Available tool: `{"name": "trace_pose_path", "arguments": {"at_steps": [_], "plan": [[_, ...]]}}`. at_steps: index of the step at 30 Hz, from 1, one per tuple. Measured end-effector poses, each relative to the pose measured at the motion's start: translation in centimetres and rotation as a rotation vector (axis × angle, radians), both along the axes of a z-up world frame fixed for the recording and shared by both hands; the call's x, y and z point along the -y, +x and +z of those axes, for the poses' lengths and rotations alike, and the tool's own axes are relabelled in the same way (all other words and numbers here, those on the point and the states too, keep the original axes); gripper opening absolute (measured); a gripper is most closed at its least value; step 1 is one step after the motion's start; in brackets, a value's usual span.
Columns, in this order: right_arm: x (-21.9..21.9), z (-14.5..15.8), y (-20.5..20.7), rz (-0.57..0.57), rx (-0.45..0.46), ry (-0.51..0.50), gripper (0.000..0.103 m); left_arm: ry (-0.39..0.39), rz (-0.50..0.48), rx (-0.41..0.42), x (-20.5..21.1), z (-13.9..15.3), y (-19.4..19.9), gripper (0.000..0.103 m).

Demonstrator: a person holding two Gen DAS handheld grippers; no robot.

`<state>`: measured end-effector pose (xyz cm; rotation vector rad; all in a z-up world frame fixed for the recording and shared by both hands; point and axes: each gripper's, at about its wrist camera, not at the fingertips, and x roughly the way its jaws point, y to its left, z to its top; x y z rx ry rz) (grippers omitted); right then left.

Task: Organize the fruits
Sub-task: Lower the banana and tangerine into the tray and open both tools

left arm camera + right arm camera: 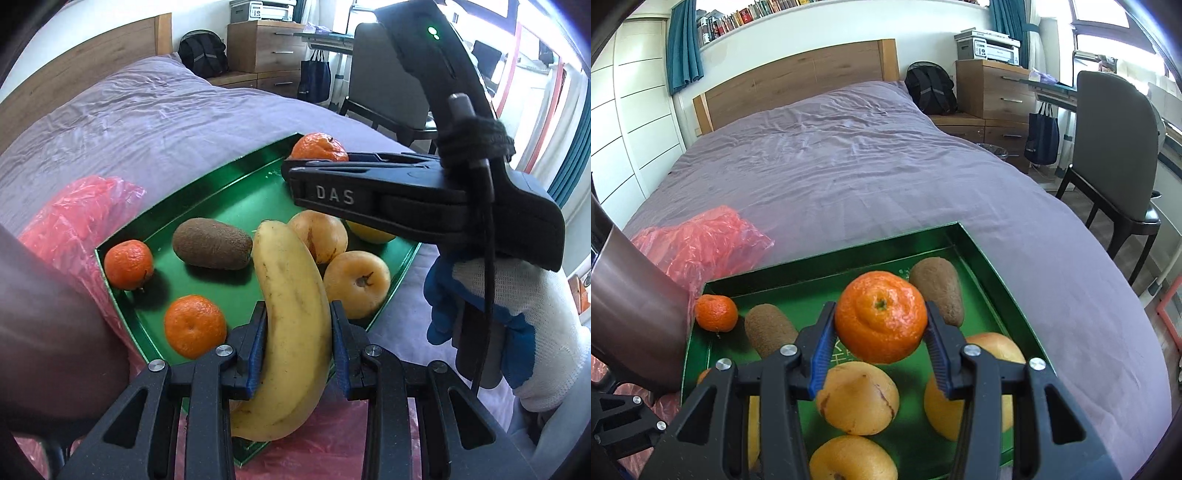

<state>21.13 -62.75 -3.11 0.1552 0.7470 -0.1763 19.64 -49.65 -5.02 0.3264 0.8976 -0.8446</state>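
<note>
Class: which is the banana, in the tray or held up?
Held up: the left gripper clamps the banana above the green tray.

We see a bed covered in a wrinkled mauve sheet. Directly on it lies a green tray, holding tangerines, kiwis and yellow fruit. Just beside the tray's left edge, crumpled pink plastic bag lies on the sheet, touching the tray.
</note>
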Motion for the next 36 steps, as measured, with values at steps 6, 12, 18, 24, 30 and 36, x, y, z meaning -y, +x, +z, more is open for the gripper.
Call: {"name": "trace_pose_path", "arguments": {"at_steps": [6,12,18,24,30,36], "plan": [[0.2,-1.6,0.7,-0.004,-0.014,-0.009,0.030,0.015,-0.007,0.010,0.6,-1.0,0.2,0.028],[-0.5,-1.9,1.0,0.009,-0.025,-0.039,0.031,0.018,0.008,-0.012,0.6,-1.5,0.8,0.032],[-1.7,-2.4,1.2,0.033,-0.056,-0.095,0.032,0.032,0.010,-0.013,0.2,-1.8,0.7,0.033],[-2.1,-2.7,1.3,0.045,-0.081,-0.134,0.034,0.049,0.025,-0.028,-0.1,-2.5,1.0,0.036],[-2.1,-2.6,1.2,0.045,-0.086,-0.133,0.038,0.031,0.035,-0.028,-0.7,-2.1,1.0,0.044],[-2.1,-1.9,0.2,0.033,-0.072,-0.113,0.044,0.012,0.036,-0.004,-1.7,-0.5,0.5,0.051]]}}
